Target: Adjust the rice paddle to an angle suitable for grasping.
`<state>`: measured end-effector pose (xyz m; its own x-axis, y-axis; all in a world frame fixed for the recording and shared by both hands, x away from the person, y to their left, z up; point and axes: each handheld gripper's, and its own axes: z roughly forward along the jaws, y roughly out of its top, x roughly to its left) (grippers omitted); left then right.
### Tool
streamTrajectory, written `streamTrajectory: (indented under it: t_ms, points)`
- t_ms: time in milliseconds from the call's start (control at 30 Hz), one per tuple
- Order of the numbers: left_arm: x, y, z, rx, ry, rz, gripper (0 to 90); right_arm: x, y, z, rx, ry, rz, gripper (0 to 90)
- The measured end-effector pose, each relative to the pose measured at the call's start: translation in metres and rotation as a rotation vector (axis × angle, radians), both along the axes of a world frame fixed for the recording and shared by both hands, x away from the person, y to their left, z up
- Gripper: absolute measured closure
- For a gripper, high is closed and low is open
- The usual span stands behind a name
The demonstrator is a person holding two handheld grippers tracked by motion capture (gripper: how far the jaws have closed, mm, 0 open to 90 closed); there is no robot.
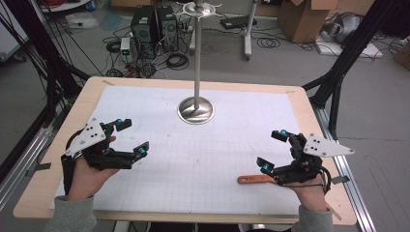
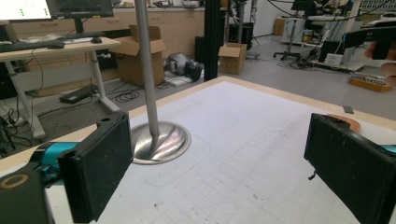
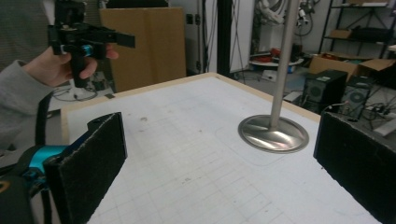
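The right gripper (image 1: pixel 274 151) was positioned at the near right of the table (image 1: pixel 87 99), held in the person's right hand (image 1: pixel 309 191), with both jaws spread wide and nothing between the pads. An orange-handled tool (image 1: pixel 255 179) lay flat on the white gridded mat (image 1: pixel 203 159), just beside the right gripper on its inner side, with the handle end pointing toward the table centre; whether the tool's other end touched the gripper body could not be told, as that end was hidden beneath it. The left gripper (image 1: pixel 131 137) was held in the left hand (image 1: pixel 89 176) at the near left, well apart from the tool, its jaws likewise released and empty. In the left gripper view, part of an orange rounded shape (image 2: pixel 345 122) showed just behind the right-hand jaw. A metal stand (image 1: pixel 196 110) with an upright pole stood at the far centre of the mat, between the two grippers and beyond both
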<state>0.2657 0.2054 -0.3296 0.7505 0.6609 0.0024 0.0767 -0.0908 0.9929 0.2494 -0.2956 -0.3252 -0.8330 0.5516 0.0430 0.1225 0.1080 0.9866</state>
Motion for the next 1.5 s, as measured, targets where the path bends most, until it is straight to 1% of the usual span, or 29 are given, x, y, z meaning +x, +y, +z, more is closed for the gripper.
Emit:
streamTrajectory:
  t_ms: [67,133,200,233,267,333,367,400,433,467,500,533,567,633,667,700,733,833,867,933,967,1033,1100,1200,1233,1267,1300,1333,1500]
  points:
    - [0.0,0.0,0.0,0.001,0.0,0.001,8.3,0.0,0.0,-0.001,-0.001,0.002,0.01,1.3]
    - [0.001,0.0,0.0,-0.001,0.003,0.0,8.3,0.001,-0.001,-0.003,-0.024,0.022,0.035,1.3]
    - [0.0,-0.001,0.001,-0.015,0.011,-0.005,8.3,0.001,-0.002,-0.004,-0.024,0.024,0.042,1.9]
    - [-0.001,-0.001,0.002,-0.023,0.009,-0.015,8.3,0.001,-0.003,-0.005,-0.019,0.035,0.049,4.7]
    - [-0.002,-0.001,0.004,-0.03,0.0,-0.02,8.3,0.001,-0.005,-0.006,-0.023,0.026,0.055,6.2]
    - [-0.005,0.0,0.008,-0.036,-0.015,-0.026,8.4,0.0,-0.005,-0.006,-0.023,0.029,0.06,6.5]
    - [-0.006,0.0,0.009,-0.039,-0.022,-0.025,8.4,0.0,-0.006,-0.007,-0.024,0.036,0.063,9.2]
    - [-0.007,0.001,0.01,-0.045,-0.023,-0.021,8.4,0.0,-0.009,-0.01,-0.035,0.027,0.08,18.1]
    - [-0.007,0.002,0.011,-0.041,-0.025,-0.019,8.4,0.0,-0.009,-0.01,-0.035,0.027,0.08,18.1]
    - [-0.007,0.003,0.011,-0.044,-0.025,-0.013,8.4,-0.001,-0.012,-0.012,-0.024,0.037,0.087,24.9]
    - [-0.006,0.004,0.01,-0.041,-0.023,-0.01,8.4,-0.001,-0.012,-0.012,-0.024,0.037,0.087,24.9]
    - [-0.006,0.004,0.01,-0.041,-0.019,-0.005,8.4,-0.001,-0.014,-0.014,-0.021,0.043,0.109,34.8]
    - [-0.005,0.005,0.009,-0.037,-0.017,-0.001,8.4,-0.001,-0.014,-0.014,-0.021,0.043,0.109,34.8]
    - [-0.005,0.005,0.01,-0.038,-0.008,0.003,8.4,-0.001,-0.016,-0.017,-0.026,0.038,0.116,40.9]
    - [-0.006,0.005,0.011,-0.057,-0.011,-0.006,8.5,-0.001,-0.018,-0.02,-0.032,0.045,0.11,45.3]
    - [-0.006,0.005,0.011,-0.057,-0.011,-0.006,8.5,-0.001,-0.018,-0.02,-0.032,0.045,0.11,45.3]
    - [-0.008,0.005,0.014,-0.058,-0.019,-0.008,8.6,-0.002,-0.019,-0.022,-0.039,0.051,0.112,51.5]
    - [-0.009,0.004,0.015,-0.057,-0.022,-0.009,8.6,-0.002,-0.021,-0.024,-0.055,0.045,0.11,55.6]
    - [-0.008,0.003,0.014,-0.049,-0.02,-0.01,8.6,-0.004,-0.022,-0.026,-0.068,0.046,0.108,61.3]
    - [-0.008,0.001,0.014,-0.044,-0.02,-0.01,8.6,-0.005,-0.022,-0.027,-0.072,0.042,0.11,62.9]
    - [-0.007,0.0,0.013,-0.038,-0.017,-0.013,8.6,-0.007,-0.022,-0.029,-0.1,0.038,0.117,67.1]
    - [-0.007,-0.001,0.013,-0.037,-0.015,-0.014,8.6,-0.008,-0.022,-0.032,-0.118,0.023,0.117,70.9]
    - [-0.006,-0.002,0.012,-0.032,-0.013,-0.016,8.6,-0.009,-0.023,-0.033,-0.119,0.028,0.119,72.9]
    - [-0.005,-0.003,0.01,-0.023,-0.006,-0.013,8.6,-0.01,-0.026,-0.039,-0.119,0.029,0.118,82.7]
    - [-0.005,-0.003,0.01,-0.023,-0.006,-0.013,8.6,-0.01,-0.026,-0.039,-0.119,0.029,0.118,82.7]
    - [-0.005,-0.003,0.009,-0.029,-0.004,-0.015,8.6,-0.01,-0.026,-0.043,-0.126,0.037,0.144,87.6]
    - [-0.005,-0.003,0.009,-0.029,-0.004,-0.015,8.6,-0.01,-0.026,-0.043,-0.126,0.037,0.144,87.6]
    - [-0.005,-0.002,0.009,-0.032,-0.004,-0.018,8.6,-0.01,-0.025,-0.046,-0.151,0.037,0.153,89.2]
    - [-0.005,-0.003,0.008,-0.027,-0.002,-0.017,8.6,-0.008,-0.025,-0.053,-0.16,0.063,0.157,89.2]
